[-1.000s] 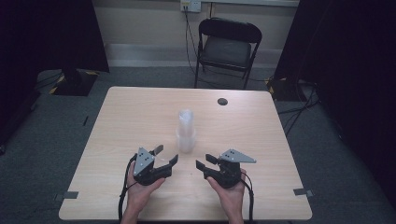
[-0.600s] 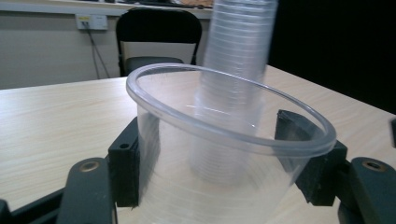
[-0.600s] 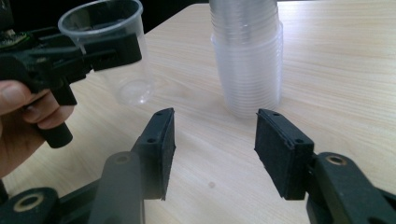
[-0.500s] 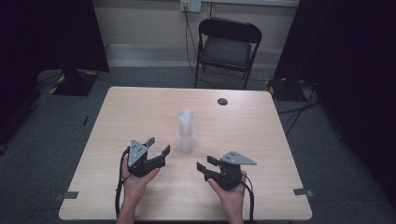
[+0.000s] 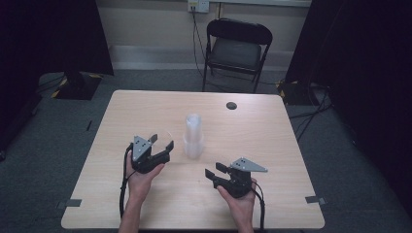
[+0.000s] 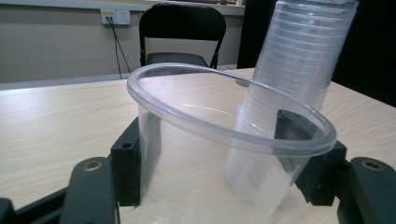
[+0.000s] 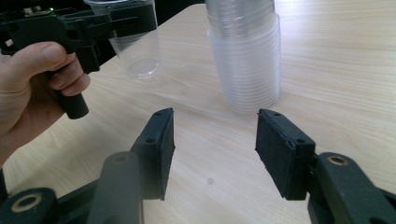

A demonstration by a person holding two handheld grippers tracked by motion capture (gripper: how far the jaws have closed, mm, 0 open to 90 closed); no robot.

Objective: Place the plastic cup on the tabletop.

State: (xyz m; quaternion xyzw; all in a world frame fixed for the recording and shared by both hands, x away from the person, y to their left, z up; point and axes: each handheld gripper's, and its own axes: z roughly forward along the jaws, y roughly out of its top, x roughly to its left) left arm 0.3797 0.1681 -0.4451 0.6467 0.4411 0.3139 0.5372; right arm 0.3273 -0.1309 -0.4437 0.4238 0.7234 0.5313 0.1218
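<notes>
The left gripper [image 5: 162, 142] clasps a clear cup [image 6: 224, 154] just beside the cup stack [image 5: 193, 137]; the right gripper [image 5: 215, 170] rests released on the table [image 5: 272, 131], aimed leftward.

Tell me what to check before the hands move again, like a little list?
1. Single clear cup sits between the left gripper pads: ok.
2. Grip firm enough to lift: cannot tell.
3. Cup stack upright on the table: ok.
4. Right gripper open, holding nothing: ok.
5. Single cup apart from the stack: ok.
</notes>
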